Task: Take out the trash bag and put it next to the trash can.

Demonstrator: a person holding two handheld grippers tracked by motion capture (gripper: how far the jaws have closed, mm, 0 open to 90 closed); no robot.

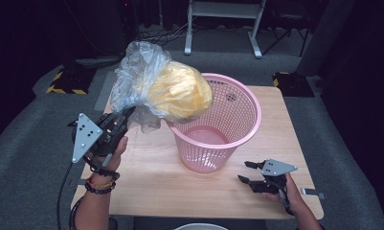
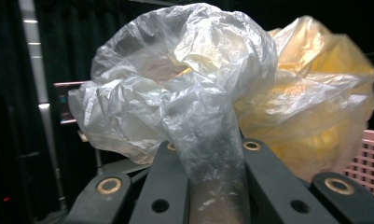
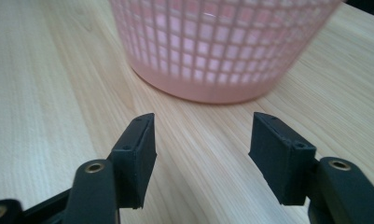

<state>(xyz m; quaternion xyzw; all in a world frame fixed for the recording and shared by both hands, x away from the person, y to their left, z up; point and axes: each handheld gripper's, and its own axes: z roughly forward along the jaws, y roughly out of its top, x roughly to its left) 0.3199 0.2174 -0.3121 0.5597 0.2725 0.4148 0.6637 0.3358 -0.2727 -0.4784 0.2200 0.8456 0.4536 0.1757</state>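
Left tool lifts a stuffed plastic bag beside the pink basket

The bag looks light, soft and slippery, a thin film crumpled around something yellow; the left tool is clamped tight on its twisted neck, the sensible place to hold it; the bag hangs over the basket's near-left rim, above the surface; the right tool rests low near the basket's foot, its jaws apart with nothing between them; the basket's rim is what might catch the bag.
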